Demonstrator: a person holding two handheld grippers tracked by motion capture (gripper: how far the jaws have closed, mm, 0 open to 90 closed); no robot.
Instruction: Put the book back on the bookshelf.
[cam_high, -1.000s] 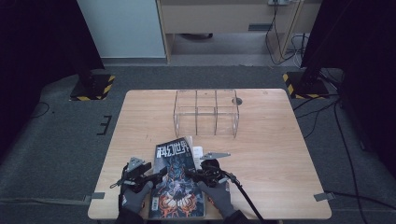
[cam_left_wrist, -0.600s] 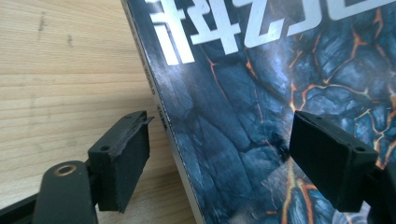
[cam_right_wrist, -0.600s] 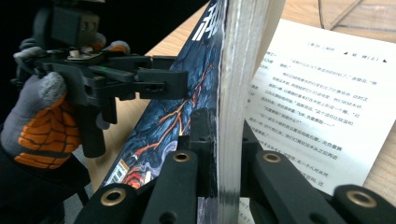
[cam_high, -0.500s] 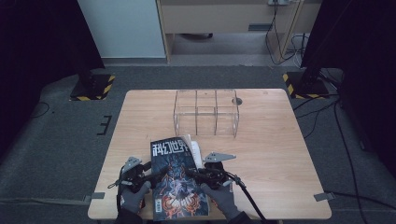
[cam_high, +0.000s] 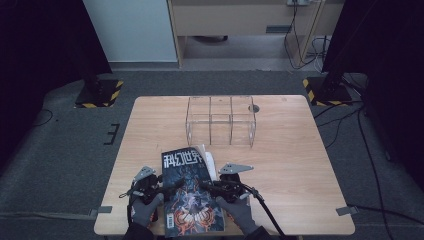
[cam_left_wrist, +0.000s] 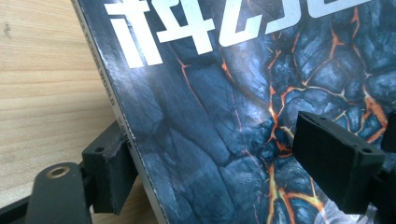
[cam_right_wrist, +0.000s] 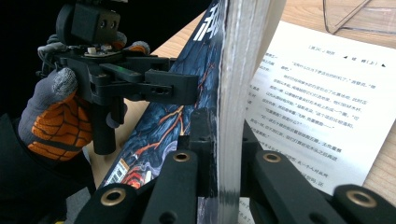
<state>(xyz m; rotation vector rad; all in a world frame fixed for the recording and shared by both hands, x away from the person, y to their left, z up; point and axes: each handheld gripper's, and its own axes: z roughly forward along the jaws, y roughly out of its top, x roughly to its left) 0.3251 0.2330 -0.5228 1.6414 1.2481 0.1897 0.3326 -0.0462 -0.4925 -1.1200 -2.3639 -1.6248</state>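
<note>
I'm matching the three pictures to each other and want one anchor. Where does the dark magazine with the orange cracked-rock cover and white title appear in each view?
High view: the dark magazine with the orange cracked-rock cover lies at bottom centre.
Left gripper view: its cover spans the centre and right.
Right gripper view: seen edge-on, centre.
Shared landmark: the pale wooden table.

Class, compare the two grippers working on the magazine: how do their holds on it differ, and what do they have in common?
The right gripper is shut on a thick block of the magazine's pages at its open edge; the left gripper straddles the spine edge with jaws spread wide. The right gripper's jaws pinch the pages; the left gripper's far jaw hovers over the cover. Both are held in gloved hands and have black jaws.
</note>
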